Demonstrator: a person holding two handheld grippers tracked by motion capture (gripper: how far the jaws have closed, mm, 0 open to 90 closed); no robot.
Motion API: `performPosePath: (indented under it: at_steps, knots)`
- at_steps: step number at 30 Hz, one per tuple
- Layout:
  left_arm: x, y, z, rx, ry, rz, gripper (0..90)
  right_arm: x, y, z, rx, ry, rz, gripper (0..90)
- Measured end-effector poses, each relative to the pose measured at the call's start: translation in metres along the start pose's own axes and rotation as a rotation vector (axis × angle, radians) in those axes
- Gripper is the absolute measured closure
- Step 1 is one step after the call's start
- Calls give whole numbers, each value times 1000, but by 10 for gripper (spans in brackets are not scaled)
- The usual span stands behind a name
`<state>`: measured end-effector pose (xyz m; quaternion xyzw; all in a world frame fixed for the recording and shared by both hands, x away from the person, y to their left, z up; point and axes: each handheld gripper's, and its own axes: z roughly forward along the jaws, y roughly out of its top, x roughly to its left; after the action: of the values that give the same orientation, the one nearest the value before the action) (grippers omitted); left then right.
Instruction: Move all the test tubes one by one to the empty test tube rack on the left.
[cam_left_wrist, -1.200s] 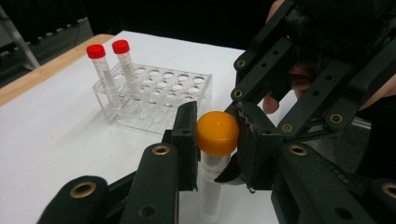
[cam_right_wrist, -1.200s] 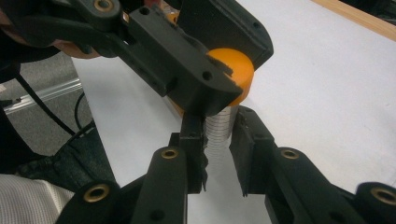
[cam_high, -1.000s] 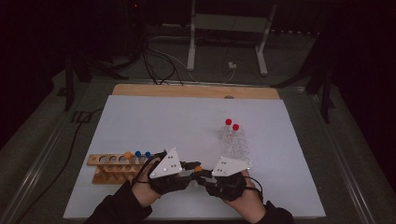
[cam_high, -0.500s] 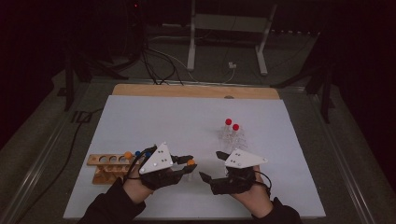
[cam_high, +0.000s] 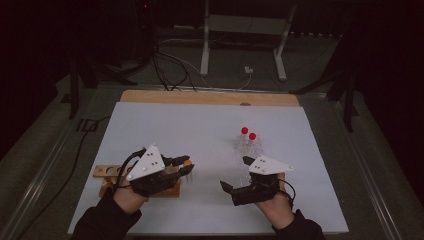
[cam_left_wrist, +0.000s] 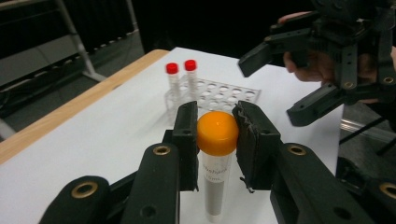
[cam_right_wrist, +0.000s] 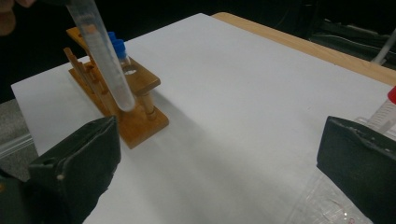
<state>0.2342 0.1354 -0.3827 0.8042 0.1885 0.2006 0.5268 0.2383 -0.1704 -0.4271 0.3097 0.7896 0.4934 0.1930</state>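
The orange-capped tube (cam_left_wrist: 216, 154) hangs clenched by its cap in the left gripper (cam_left_wrist: 217, 135), just right of the wooden rack (cam_right_wrist: 135, 100) at the near left. The right gripper (cam_high: 239, 176) has just been opening, nothing between its jaws: a handover, it seems. Next, seat it beside two blue-capped tubes (cam_right_wrist: 116, 46). Two red-capped tubes (cam_left_wrist: 181, 81) stand in the clear rack (cam_left_wrist: 224, 95).

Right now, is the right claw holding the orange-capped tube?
No, the left claw grips the orange-capped tube; the right claw is open.
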Motion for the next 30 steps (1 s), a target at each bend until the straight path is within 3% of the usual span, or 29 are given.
performPosePath:
  at_steps: [20,30]
  knots:
    - [20,-18,-47,1,133,-50,720,-4,1,-4,-15,-16,-5,0]
    - [34,-29,-83,-13,258,-82,720,-4,1,-5,-21,-11,-4,0]
